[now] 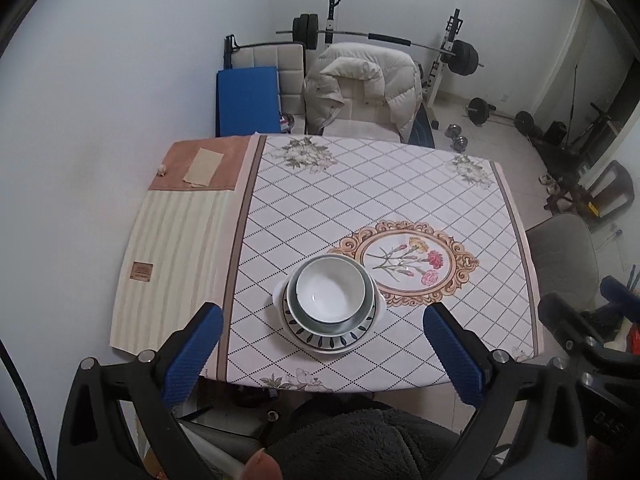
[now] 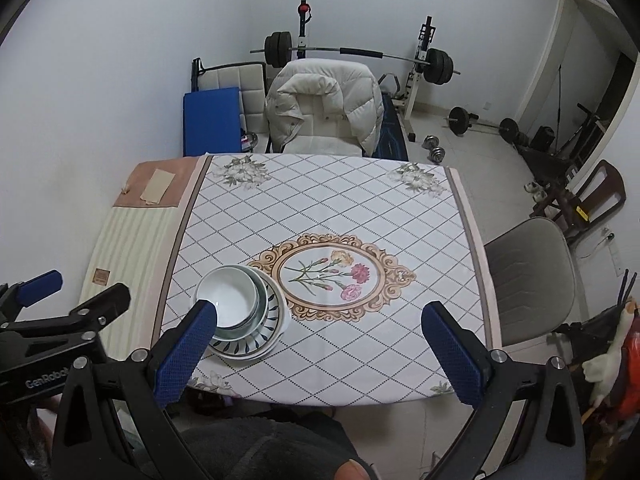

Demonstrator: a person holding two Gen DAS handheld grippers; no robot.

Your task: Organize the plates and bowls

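A nested stack [image 1: 331,307] of bowls on plates is found near the front edge of the table [image 1: 400,184], beside the oval flower motif. Both the left claw [image 1: 323,352] and right claw [image 2: 320,354] are held wide and empty above it. The glazed ware is judged rigid, slippery, breakable and fairly heavy together; a grip at the lowest plate's rim is advised.
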